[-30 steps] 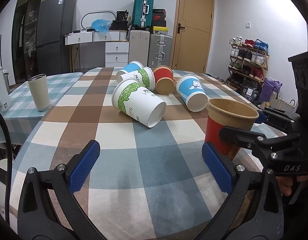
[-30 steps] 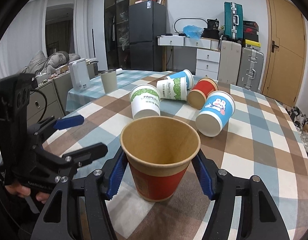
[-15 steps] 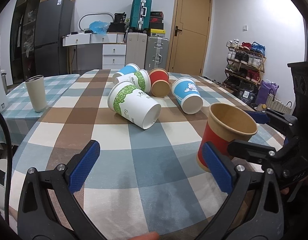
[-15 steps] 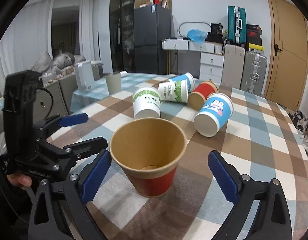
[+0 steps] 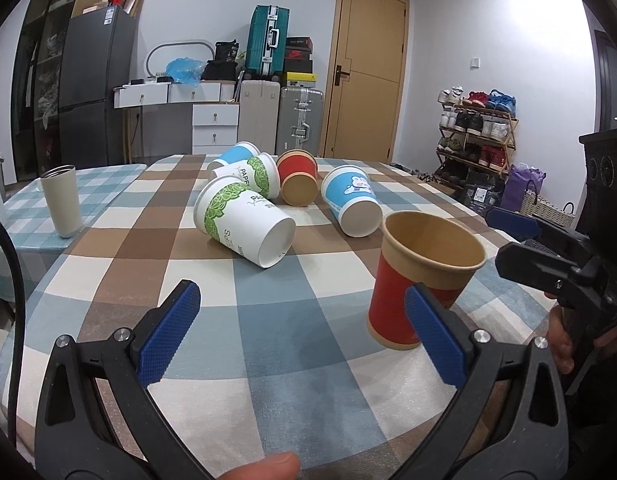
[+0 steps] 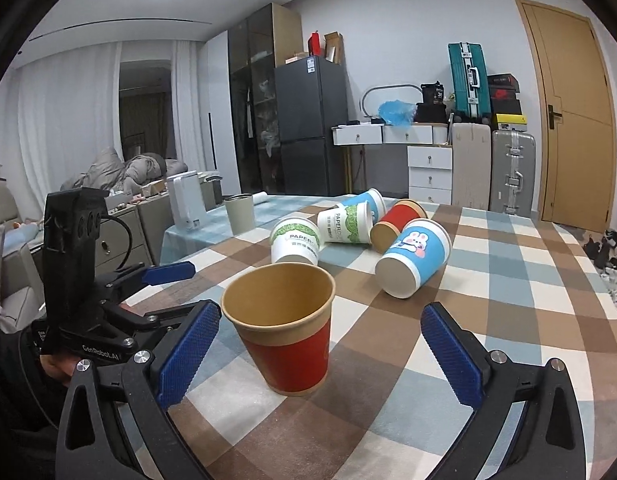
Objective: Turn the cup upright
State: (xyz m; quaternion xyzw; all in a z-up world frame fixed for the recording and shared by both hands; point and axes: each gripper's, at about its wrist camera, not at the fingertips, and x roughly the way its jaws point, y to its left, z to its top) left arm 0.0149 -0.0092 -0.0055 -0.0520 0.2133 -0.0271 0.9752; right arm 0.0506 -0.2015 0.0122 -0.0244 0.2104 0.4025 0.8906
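A red paper cup (image 6: 286,330) with a brown rim stands upright on the checked tablecloth (image 6: 488,280); it also shows in the left wrist view (image 5: 420,280). My right gripper (image 6: 320,348) is open and empty, its blue pads apart from the cup on both sides. My left gripper (image 5: 300,332) is open and empty, to the left of the cup. Several cups lie on their sides behind: a green-and-white one (image 5: 240,220), a blue one (image 5: 350,200), a red one (image 5: 296,176).
A grey tumbler (image 5: 62,200) stands on a second table at the left. A white appliance (image 6: 186,204) is beside it. The table's front edge is near both grippers. A shoe rack (image 5: 476,132) and suitcases stand by the walls.
My right gripper opened and let go of the upright red cup, then drew back from it. My left gripper shifted slightly back; the cup stays standing.
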